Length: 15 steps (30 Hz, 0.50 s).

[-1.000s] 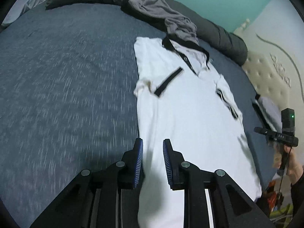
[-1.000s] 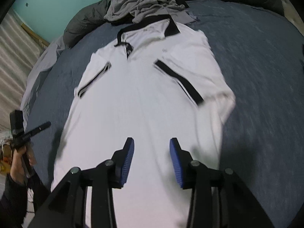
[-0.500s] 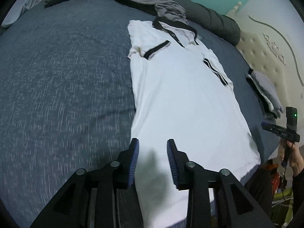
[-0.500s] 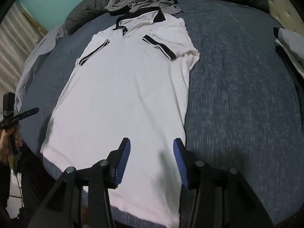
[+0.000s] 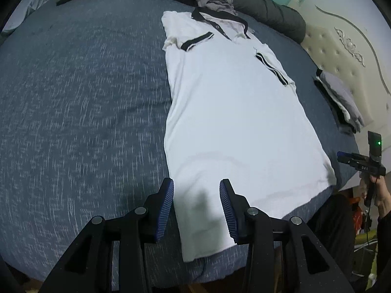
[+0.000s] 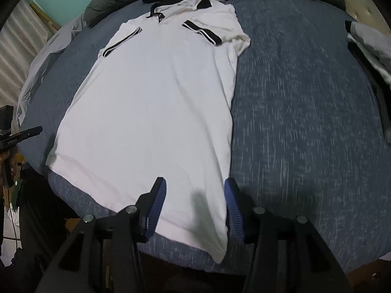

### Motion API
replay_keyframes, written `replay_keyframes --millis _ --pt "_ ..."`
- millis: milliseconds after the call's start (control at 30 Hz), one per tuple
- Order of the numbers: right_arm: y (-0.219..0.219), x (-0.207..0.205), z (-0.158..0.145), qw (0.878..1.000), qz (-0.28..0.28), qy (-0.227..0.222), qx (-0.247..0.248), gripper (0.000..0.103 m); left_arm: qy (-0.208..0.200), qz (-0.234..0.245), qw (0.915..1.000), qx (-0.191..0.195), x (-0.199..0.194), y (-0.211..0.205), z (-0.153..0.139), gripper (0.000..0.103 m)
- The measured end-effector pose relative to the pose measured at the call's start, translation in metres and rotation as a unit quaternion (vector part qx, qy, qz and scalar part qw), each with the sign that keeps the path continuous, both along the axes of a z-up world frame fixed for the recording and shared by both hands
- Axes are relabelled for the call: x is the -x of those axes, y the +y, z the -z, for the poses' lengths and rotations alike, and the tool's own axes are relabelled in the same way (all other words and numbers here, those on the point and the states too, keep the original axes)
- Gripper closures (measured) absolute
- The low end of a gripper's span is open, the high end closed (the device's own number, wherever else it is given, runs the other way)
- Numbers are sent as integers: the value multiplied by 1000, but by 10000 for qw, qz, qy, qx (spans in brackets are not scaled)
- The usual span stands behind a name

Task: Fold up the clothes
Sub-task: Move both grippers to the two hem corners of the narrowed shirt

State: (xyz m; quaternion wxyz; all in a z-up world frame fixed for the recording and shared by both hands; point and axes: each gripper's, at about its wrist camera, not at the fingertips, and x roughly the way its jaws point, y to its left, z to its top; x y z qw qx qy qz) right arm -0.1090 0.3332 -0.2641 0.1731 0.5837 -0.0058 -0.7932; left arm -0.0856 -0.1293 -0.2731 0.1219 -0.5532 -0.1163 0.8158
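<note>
The white polo shirt (image 5: 234, 112) lies flat, collar away, hem nearest both wide, empty claws: left claw (image 5: 196, 207) and right claw (image 6: 193, 207) each above a hem corner.

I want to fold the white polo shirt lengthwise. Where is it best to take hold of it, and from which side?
Probably the two hem corners of the white polo shirt, approached from the foot of the bed. It lies flat, collar far, hem nearest. The left gripper and the right gripper, jaws open, each hover above one corner, so each could pinch the edge there.
</note>
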Motion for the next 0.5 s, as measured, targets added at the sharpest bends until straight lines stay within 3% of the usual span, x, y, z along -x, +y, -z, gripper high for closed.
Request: replay_keyframes --millis 500 --pt "26 -17 22 9987 253 -433 -1 53 -572 22 9983 -48 -22 1 35 58"
